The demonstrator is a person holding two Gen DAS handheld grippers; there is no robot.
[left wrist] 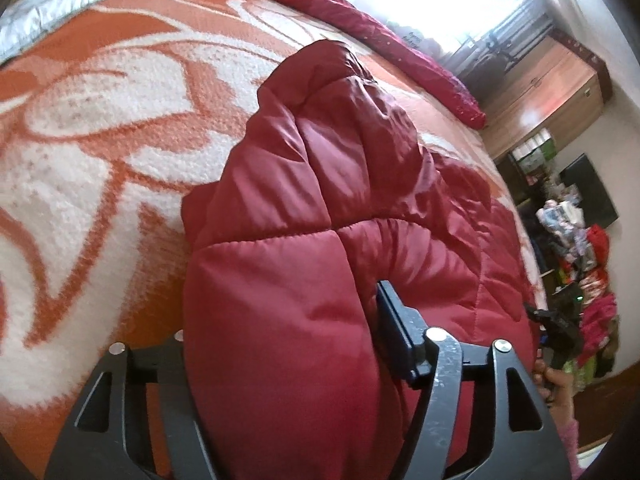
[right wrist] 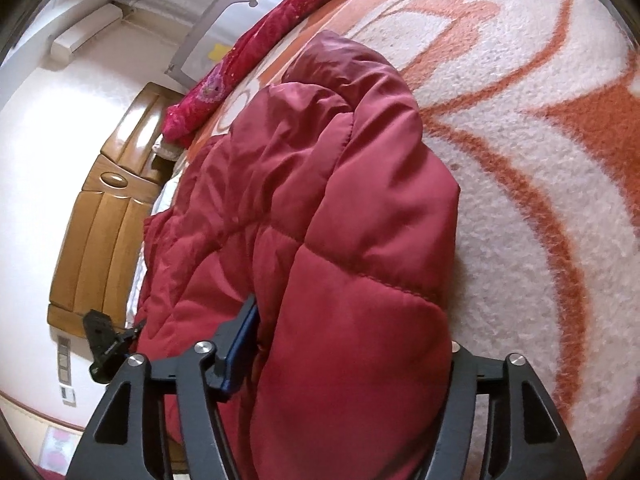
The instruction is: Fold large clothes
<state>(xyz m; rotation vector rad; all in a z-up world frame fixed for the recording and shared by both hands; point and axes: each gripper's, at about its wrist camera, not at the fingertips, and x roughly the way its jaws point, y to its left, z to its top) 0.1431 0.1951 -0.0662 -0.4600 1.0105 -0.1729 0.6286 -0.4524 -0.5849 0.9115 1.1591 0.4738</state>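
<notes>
Red quilted puffer jacket [left wrist: 320, 208] lies on the bed, on an orange-and-white patterned blanket [left wrist: 100, 128]. Its long axis runs away from both cameras, from the near bed edge toward the far side; the narrower rounded end [right wrist: 340, 64] points at the far red bedding roll [left wrist: 400, 40]. The jacket looks folded lengthwise into a thick padded strip, with stitched quilting seams crossing it.

Left hand-held gripper [left wrist: 280, 344]: jaws stand apart, with the near end of the jacket bulging between them. The right finger with its blue pad [left wrist: 394, 336] sits against the fabric; the left finger is hidden behind the jacket. Cannot tell if the pads press; it reads as a loose, wide straddle.

Right hand-held gripper [right wrist: 348, 344]: jaws also apart, astride the other near corner of the same jacket. The left finger with blue pad [right wrist: 240, 344] is tucked into a crease in the fabric; the right finger is mostly covered by it.

The other gripper shows at the frame edge in each view, with a hand [left wrist: 560, 384] in a pink sleeve. A wooden headboard [right wrist: 104, 216] stands beside the bed.
</notes>
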